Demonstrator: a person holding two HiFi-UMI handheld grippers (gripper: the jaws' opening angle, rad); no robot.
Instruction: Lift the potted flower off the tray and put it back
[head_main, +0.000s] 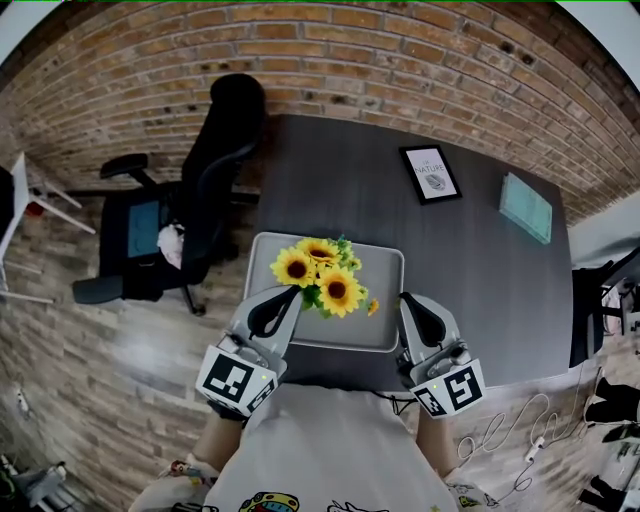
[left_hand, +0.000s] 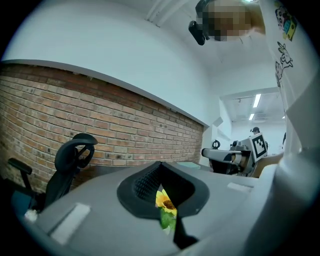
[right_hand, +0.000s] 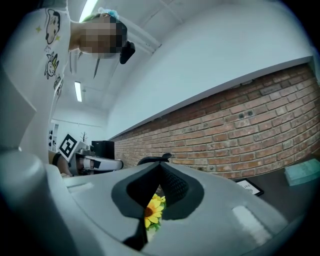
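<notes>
Potted flower (head_main: 325, 275) sits on the tray (head_main: 385, 262), center frame; left hand-held gripper (head_main: 292, 292) and right hand-held gripper (head_main: 405, 298) are closed, empty. Better open both, then squeeze evenly.

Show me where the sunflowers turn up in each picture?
Head view: sunflowers at centre, over the grey tray.
Left gripper view: sunflowers low centre, only a glimpse.
Right gripper view: sunflowers low centre, likewise.
Shared landmark: the brick wall, behind them in all three.
</notes>
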